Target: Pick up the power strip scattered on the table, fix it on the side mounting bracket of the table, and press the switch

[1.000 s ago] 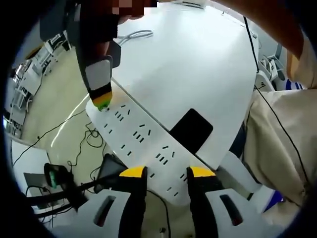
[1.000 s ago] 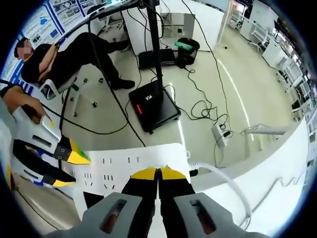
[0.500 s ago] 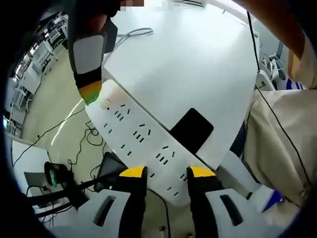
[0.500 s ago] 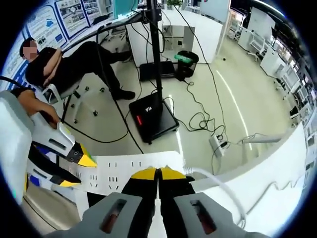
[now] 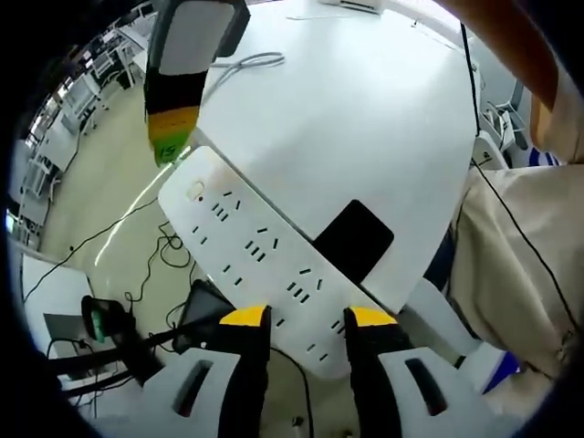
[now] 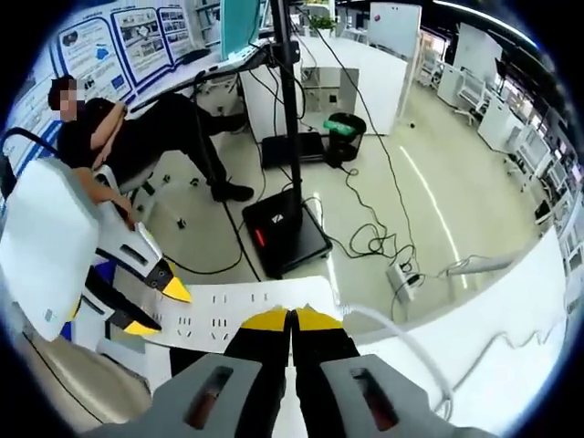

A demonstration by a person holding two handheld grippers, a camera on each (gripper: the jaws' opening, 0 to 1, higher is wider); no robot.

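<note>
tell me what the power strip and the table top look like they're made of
Power strip: most likely moulded plastic, white with a smooth satin face; the socket slots are cleanly cut and the corners rounded. Table top: probably laminate or coated board, plain white and matte, with a thin straight edge; the core isn't visible.

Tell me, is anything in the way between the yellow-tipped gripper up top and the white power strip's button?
Nothing visible is. The right gripper hangs just off the power strip end where the switch sits, with bare space between them.

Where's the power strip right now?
In the left gripper view the power strip lies along the white table's edge, beside the black bracket, its near end between the left gripper jaws.
</note>
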